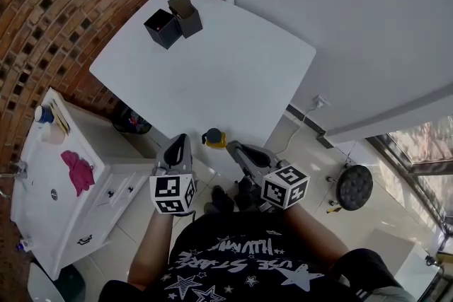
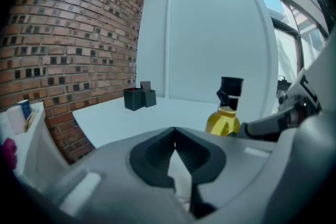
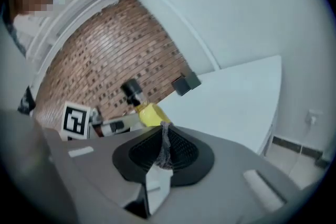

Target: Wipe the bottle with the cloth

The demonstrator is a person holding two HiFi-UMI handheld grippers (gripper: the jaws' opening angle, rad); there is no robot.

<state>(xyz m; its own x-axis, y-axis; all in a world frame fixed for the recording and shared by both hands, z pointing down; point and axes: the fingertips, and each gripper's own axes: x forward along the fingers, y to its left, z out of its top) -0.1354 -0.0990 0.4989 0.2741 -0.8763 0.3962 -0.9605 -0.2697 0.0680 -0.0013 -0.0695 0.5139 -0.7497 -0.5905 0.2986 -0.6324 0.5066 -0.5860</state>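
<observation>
A yellow bottle (image 1: 213,138) with a black cap stands at the near edge of the white table (image 1: 212,67). It also shows in the left gripper view as the bottle (image 2: 224,118) and in the right gripper view as the bottle (image 3: 149,113). My left gripper (image 1: 181,140) sits just left of it, jaws shut with nothing between them (image 2: 175,131). On the bottle's right is my right gripper (image 1: 232,147), rolled over and shut (image 3: 164,126) on a thin grey cloth (image 3: 165,147). The head view does not show the cloth.
Two dark open boxes (image 1: 174,19) stand at the table's far corner. A white cabinet (image 1: 106,173) with a pink rag (image 1: 78,171) stands on the left by the brick wall (image 1: 64,3). A black stool (image 1: 354,186) stands on the floor at right.
</observation>
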